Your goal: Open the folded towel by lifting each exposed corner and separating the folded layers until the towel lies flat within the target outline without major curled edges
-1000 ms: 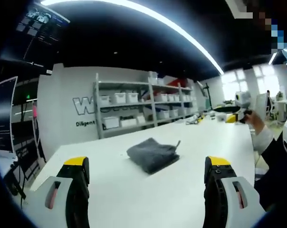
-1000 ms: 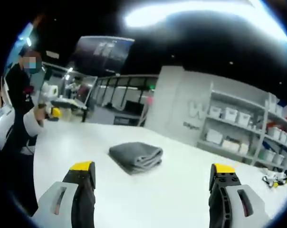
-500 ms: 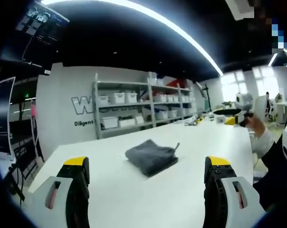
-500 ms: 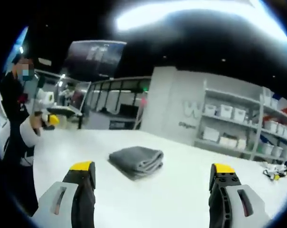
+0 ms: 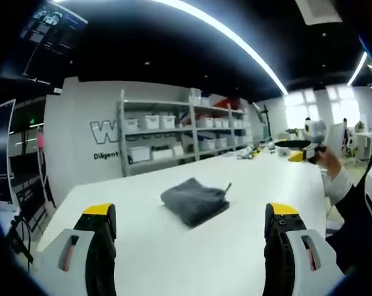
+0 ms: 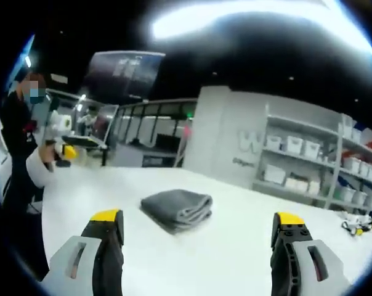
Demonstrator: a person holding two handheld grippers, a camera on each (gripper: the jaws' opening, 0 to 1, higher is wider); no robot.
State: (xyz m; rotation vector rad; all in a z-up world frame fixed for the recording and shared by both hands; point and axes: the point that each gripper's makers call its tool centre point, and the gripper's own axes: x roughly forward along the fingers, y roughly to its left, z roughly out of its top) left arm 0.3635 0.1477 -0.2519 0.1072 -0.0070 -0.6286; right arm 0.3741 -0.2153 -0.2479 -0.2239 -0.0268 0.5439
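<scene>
**Both grippers wide and empty, towel untouched: the risk lies in the first pinch**

Nearest me in the left gripper view, my left gripper (image 5: 189, 216) has its grey, yellow-tipped jaws spread far apart with nothing between them. In the right gripper view my right gripper (image 6: 198, 223) stands the same way: wide open, holding nothing. Both hang above the plain white surface (image 5: 173, 259), short of the cloth.

Further out, well apart from either gripper, the dark grey folded towel (image 5: 194, 200) lies on that white surface as a compact, thick bundle. From the right gripper view the dark grey folded towel (image 6: 177, 208) shows me rounded stacked folds on one side, so I judge the layers are packed tight there. I cannot make out any target outline on the surface, which is my first worry: I may flatten the cloth in the wrong place.

The second worry is the pinch itself. If I come in at the rounded fold rather than at a loose corner, I would likely catch several layers at once and lift the whole bundle instead of peeling it open. A small tag or strip sticks up at the towel's far edge; snagging that could drag the cloth across the smooth surface.

Beyond it, white shelving with storage bins (image 5: 173, 135) lines the far wall.
</scene>
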